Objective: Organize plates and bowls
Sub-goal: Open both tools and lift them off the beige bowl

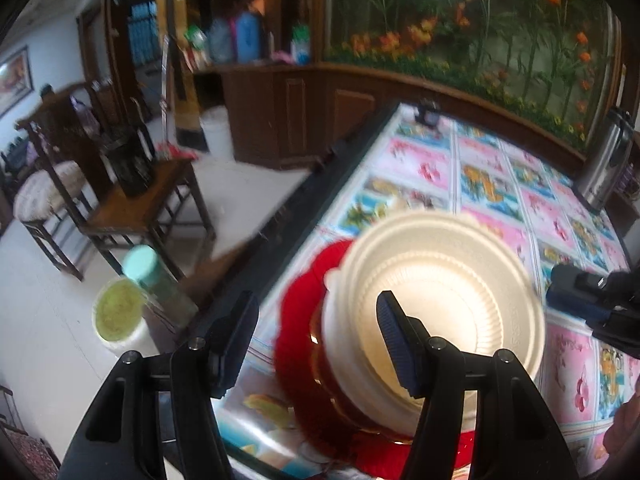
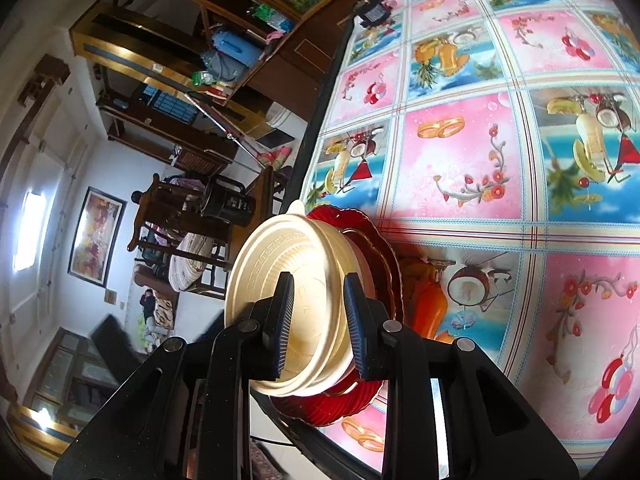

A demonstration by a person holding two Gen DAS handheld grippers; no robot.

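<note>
Step in hand: judged to be seating the cream bowls [image 1: 436, 300] on the red plates [image 1: 304, 320] to form one stack near the table [image 1: 480, 168] edge
Stack position: the bowls lie directly ahead of both tongs, on the red plates; the plates lie on the patterned tablecloth close to the table's dark edge rail
Right gripper [image 2: 318, 328]: jaws narrowly apart, one finger on each side of the cream bowls' [image 2: 296, 300] near rim; the pads look pressed on the rim, so it is read as clamped on the bowls
Left gripper [image 1: 320, 344]: jaws standing well apart, holding nothing; its right finger overlaps the bowl interior in view, its left finger hangs beyond the table edge; contact with the bowl cannot be confirmed
Other tong in left view: the right gripper [image 1: 580, 292] appears at the bowls' far-right side
Method: keep the bowls level and centred over the red plates [image 2: 360, 240] before releasing
Caution: the stack sits near the edge; a sideways push could slide it off
Release: part the right jaws only once the bowls rest squarely
</note>
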